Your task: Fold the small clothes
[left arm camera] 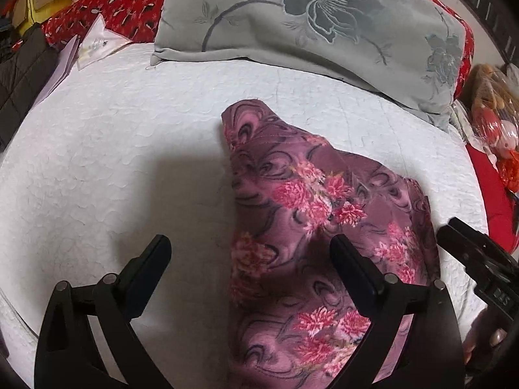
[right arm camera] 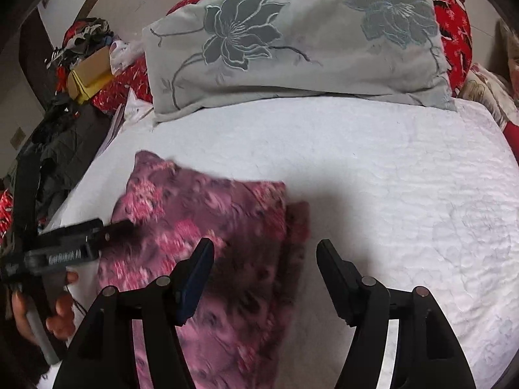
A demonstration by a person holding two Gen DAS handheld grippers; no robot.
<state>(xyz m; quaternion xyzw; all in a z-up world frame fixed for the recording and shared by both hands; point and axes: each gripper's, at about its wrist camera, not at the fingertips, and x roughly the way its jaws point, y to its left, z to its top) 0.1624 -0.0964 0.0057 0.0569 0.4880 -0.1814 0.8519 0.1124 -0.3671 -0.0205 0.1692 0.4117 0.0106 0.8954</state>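
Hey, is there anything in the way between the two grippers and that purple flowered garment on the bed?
Nothing visible. The purple floral garment lies in the open on the white quilt. The left gripper and the right gripper are both open right over its edges. The grey pillow sits well behind it.

A purple floral garment (left arm camera: 311,227) lies folded on the white quilted bed (left arm camera: 113,162), its narrow end towards a grey pillow (left arm camera: 308,22) embroidered with a dark flower. The left gripper (left arm camera: 249,253) hangs over the garment's left edge with its jaws spread wide, one finger above bare quilt, the other above the fabric. The right gripper (left arm camera: 480,259) reaches in from the right edge beside the cloth; how its jaws stand is unclear. Red patterned bedding (left arm camera: 107,9) lies behind the pillow
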